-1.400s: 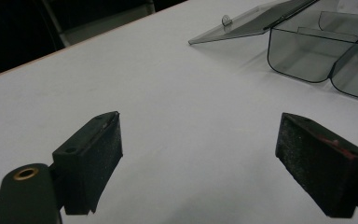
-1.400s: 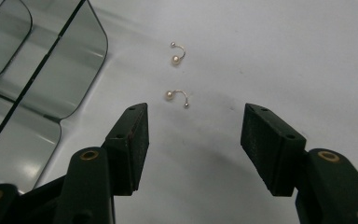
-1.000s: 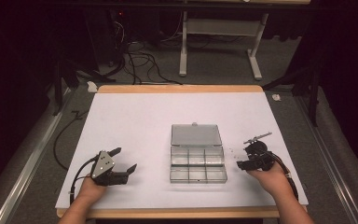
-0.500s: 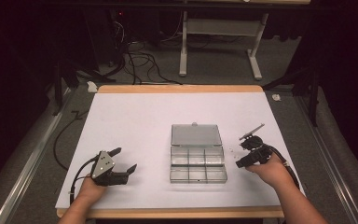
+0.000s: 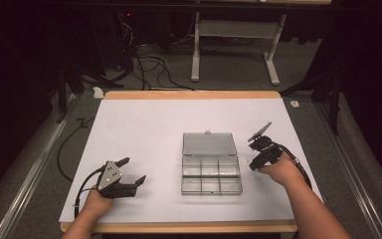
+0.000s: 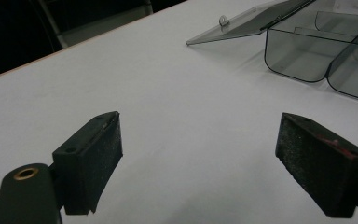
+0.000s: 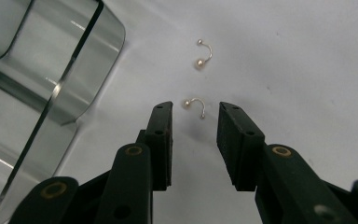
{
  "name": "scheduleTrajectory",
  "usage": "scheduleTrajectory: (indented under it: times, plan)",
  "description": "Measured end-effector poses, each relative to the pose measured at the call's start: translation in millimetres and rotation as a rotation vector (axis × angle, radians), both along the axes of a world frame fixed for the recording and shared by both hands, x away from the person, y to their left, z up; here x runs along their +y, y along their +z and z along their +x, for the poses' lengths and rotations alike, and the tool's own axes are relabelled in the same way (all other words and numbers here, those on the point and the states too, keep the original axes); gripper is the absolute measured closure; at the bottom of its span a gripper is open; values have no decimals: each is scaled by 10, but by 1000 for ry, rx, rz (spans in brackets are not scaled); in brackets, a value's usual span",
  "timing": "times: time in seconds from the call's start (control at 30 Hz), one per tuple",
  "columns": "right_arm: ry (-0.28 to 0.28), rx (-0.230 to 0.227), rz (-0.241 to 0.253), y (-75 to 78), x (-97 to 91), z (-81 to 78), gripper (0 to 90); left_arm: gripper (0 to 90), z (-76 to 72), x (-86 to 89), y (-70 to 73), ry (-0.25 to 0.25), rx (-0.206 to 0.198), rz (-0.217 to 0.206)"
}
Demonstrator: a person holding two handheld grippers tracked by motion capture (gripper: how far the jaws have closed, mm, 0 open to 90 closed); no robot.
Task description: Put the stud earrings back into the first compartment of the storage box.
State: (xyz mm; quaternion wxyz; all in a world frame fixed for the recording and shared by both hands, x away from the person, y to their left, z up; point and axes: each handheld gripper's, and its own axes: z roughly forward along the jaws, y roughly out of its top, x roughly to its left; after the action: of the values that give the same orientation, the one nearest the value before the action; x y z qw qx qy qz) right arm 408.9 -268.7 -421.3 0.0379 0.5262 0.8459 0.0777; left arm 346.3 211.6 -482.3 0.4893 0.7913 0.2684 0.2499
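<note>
pearl earrings, one between the parted jaws of the right gripper, another beyond, lay near the table's right edge beside the clear box; left gripper gaped empty.

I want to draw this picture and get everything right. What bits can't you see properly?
- The two earrings: too small to find in the high view; beside the box they vanish.
- Box compartments: dim and tiny in the high view, cut off by the frame edge in both gripper views, so whether anything lies inside is unclear.
- The right gripper: its jaws are too small and dark to make out in the high view.
</note>
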Motion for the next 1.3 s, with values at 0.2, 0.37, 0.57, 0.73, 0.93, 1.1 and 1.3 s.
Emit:
scheduleTrajectory:
  times: [0.2,0.37,0.57,0.73,0.93,1.1,1.3]
  plan:
    - [6,7,1,-24,15,98,681,150,1,2,0,1,2,-2]
    - [-3,19,5,-43,21,199,713,150,1,3,1,0,2,-3]
    - [-5,23,4,-75,67,303,739,150,3,5,1,-1,3,-4]
    - [-14,36,-10,-110,96,361,751,150,4,5,1,-2,5,-5]
    - [-15,52,-30,-165,123,395,772,150,4,7,1,-4,5,-5]
    - [-9,55,-35,-171,128,414,784,150,7,6,1,-5,6,-4]
    - [-7,54,-48,-174,133,418,829,150,4,3,1,-6,4,-3]
